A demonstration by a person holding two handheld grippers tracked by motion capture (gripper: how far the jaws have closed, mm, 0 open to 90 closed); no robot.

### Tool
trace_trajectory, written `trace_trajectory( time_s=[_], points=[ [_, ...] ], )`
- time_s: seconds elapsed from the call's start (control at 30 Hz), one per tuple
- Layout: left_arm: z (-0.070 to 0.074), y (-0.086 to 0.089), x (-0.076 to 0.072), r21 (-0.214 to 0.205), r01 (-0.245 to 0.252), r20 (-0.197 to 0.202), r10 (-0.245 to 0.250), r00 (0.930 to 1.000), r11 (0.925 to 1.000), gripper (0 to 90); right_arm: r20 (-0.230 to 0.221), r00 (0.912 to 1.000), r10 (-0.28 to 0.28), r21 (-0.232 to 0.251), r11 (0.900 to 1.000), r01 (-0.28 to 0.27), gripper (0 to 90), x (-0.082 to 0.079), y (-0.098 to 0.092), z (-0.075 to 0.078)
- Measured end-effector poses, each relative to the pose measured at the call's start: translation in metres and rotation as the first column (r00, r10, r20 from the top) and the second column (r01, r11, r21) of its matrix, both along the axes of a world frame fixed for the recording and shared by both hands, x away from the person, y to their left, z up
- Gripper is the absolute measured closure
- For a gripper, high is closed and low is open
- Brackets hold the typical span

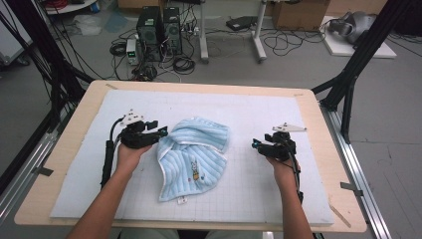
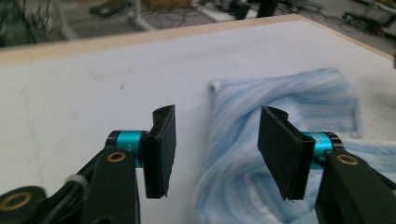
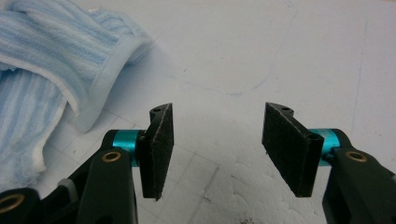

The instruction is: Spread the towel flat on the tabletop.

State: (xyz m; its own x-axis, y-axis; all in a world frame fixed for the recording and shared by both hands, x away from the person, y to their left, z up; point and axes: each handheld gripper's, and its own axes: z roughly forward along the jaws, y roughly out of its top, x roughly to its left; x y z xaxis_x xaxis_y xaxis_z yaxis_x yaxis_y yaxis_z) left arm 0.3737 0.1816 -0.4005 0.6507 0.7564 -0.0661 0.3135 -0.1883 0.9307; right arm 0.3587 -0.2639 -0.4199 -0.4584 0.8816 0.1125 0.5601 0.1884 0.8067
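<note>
Now your white mat (image 1: 249,114) holds the crumpled blue towel (image 1: 194,154) at centre; your left gripper (image 1: 160,133) stands released at its edge, your right gripper (image 1: 255,145) released, well apart. Grab carelessly and you'll pinch several layers.

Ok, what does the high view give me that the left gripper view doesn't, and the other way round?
High view alone: the whole blue towel lying folded and rumpled on the white mat, its small embroidered picture, the white tag at its near edge, the right gripper apart from the cloth, both forearms, and the computers on the floor beyond the table.

Left gripper view alone: a close look between the left gripper jaws, which stand open with nothing pressed between the pads; the towel lies just beyond them.

Both: the towel, the mat, the table's wooden edge.
</note>
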Motion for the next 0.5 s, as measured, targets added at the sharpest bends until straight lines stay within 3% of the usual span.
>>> trace_trajectory(
  time_s=[0.1, 0.13, 0.23, 0.4, 0.5],
  points=[
    [0.008, -0.015, 0.000, 0.017, 0.102, 0.026, -0.103, 0.9944, 0.9946, 46.9, 0.002, 1.0000, 0.006, 0.000, 1.0000, -0.006, 42.8, 0.000, 0.001, 0.000],
    [0.009, -0.021, 0.002, 0.003, 0.134, 0.022, -0.134, 0.9908, 0.9910, 46.8, 0.004, 1.0000, 0.008, 0.000, 1.0000, -0.008, 42.8, -0.001, 0.001, 0.000],
    [0.006, -0.037, 0.008, 0.033, 0.174, -0.025, -0.173, 0.9845, 0.9842, 45.2, 0.006, 0.9999, 0.009, 0.007, 0.9999, -0.009, 42.7, -0.001, 0.003, 0.001],
    [-0.009, -0.055, 0.021, 0.097, 0.160, -0.130, -0.147, 0.9806, 0.9823, 31.5, 0.010, 0.9999, 0.007, 0.020, 0.9998, -0.008, 42.4, -0.002, 0.002, 0.002],
    [-0.020, -0.061, 0.026, 0.161, 0.140, -0.166, -0.113, 0.9796, 0.9769, 31.6, 0.008, 0.9999, 0.009, 0.026, 0.9996, -0.009, 42.1, -0.003, 0.002, 0.003]
  ],
)
